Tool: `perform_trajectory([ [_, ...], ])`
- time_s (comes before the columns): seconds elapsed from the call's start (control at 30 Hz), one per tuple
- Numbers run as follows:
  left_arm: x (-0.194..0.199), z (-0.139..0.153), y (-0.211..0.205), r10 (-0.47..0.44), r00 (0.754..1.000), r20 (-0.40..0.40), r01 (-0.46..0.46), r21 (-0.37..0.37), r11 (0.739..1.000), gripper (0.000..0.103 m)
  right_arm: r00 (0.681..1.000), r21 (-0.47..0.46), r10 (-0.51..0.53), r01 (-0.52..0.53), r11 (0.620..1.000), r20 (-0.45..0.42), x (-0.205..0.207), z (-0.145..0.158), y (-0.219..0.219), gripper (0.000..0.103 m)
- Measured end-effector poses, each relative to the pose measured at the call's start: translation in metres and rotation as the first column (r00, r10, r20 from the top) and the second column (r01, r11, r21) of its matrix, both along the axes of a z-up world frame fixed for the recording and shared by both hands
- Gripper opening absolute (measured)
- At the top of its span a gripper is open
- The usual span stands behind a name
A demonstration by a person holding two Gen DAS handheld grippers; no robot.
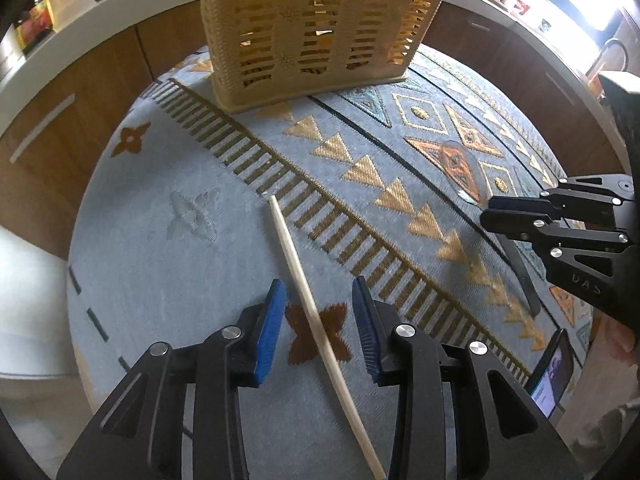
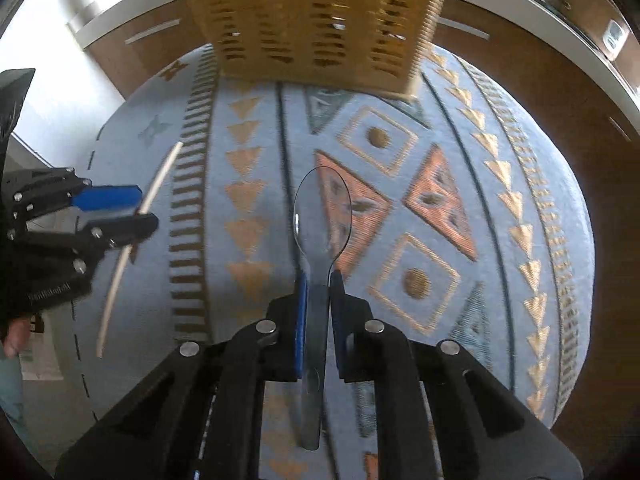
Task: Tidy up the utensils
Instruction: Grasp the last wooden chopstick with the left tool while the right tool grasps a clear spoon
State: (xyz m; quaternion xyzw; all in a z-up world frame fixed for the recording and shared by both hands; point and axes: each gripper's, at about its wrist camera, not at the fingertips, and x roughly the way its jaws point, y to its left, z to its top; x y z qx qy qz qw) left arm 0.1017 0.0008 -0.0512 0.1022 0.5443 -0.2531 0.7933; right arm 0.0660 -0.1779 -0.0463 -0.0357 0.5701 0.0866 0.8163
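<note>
Straddling a pale wooden chopstick [image 1: 320, 312] on the blue patterned tablecloth [image 1: 160, 248], the left gripper [image 1: 320, 328] stands spread wide. Nearby, the right gripper [image 2: 318, 304] clamps a clear plastic spoon [image 2: 320, 216] by its handle, facing the tan slatted basket [image 2: 316, 20].
</note>
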Motion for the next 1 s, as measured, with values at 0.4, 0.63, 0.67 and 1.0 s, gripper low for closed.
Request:
perform_trajectory([
  [0.4, 0.021, -0.002, 0.002, -0.003, 0.994, -0.11, -0.001, -0.035, 0.999, 0.031, 1.0, 0.005, 0.007, -0.007, 1.0, -0.012, 0.008, 0.004, -0.019, 0.033],
  [0.63, 0.044, -0.004, 0.005, -0.016, 0.972, -0.233, -0.004, -0.084, 0.996, 0.029, 0.997, 0.036, -0.032, 0.035, 0.999, -0.073, 0.039, -0.001, -0.019, 0.033],
  [0.67, 0.045, -0.003, 0.002, -0.02, 0.972, -0.232, 0.003, -0.071, 0.997, 0.029, 0.998, 0.018, -0.027, 0.028, 0.999, -0.063, 0.04, 0.0, -0.015, 0.033],
  [1.0, 0.024, -0.003, -0.028, -0.066, 0.995, -0.076, 0.075, 0.122, 0.99, 0.023, 0.998, -0.064, 0.01, -0.014, 0.998, -0.058, 0.047, 0.0, -0.001, 0.03],
])
